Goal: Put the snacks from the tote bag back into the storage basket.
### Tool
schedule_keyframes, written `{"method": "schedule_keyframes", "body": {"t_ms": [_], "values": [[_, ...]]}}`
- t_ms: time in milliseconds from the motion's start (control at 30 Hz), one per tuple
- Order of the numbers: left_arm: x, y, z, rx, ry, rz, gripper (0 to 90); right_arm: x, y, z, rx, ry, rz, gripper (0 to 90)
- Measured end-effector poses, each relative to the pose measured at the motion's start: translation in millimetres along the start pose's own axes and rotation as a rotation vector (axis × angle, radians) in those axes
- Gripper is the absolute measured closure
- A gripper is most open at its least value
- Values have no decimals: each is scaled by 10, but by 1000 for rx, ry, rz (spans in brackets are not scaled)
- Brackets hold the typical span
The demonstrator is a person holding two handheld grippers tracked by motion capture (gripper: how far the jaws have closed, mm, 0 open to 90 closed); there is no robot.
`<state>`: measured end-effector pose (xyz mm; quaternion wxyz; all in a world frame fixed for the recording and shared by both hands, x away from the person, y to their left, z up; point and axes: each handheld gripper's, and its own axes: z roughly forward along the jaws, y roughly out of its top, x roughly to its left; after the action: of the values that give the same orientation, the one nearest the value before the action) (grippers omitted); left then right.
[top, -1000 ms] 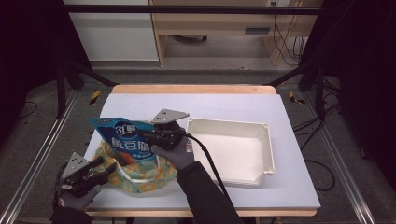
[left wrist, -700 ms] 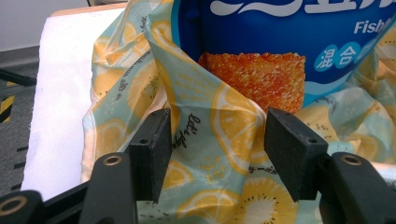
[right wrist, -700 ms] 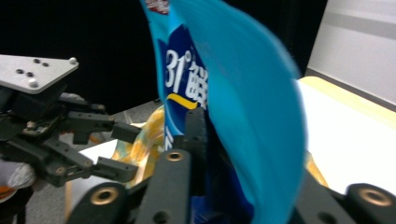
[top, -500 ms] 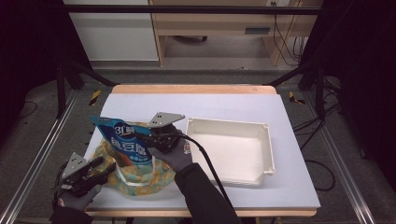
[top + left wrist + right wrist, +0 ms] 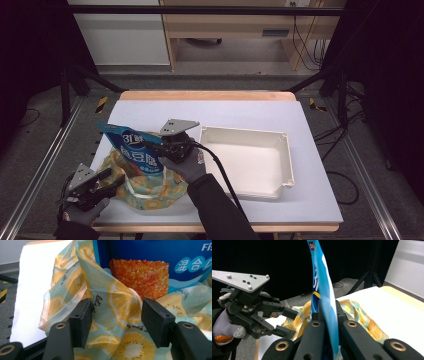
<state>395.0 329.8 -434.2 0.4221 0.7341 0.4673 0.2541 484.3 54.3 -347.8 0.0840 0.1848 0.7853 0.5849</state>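
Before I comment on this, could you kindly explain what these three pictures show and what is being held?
A person works at a table with a hand-held gripper in each hand. The high view looks down from above; the other two views come from cameras riding on each gripper. On the table lie a lemon-print bag and a white tray. The right hand-held gripper has just closed its jaws on a blue snack packet, holding it upright over the bag. The left hand-held gripper has the bag's edge between its jaws, pulling it open.
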Motion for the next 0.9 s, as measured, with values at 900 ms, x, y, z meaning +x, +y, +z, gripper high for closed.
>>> {"method": "schedule_keyframes", "body": {"t_ms": [900], "values": [[4,0,-6,-3,1,-5,420,103,524,-323,-138,-26,-36,900]]}}
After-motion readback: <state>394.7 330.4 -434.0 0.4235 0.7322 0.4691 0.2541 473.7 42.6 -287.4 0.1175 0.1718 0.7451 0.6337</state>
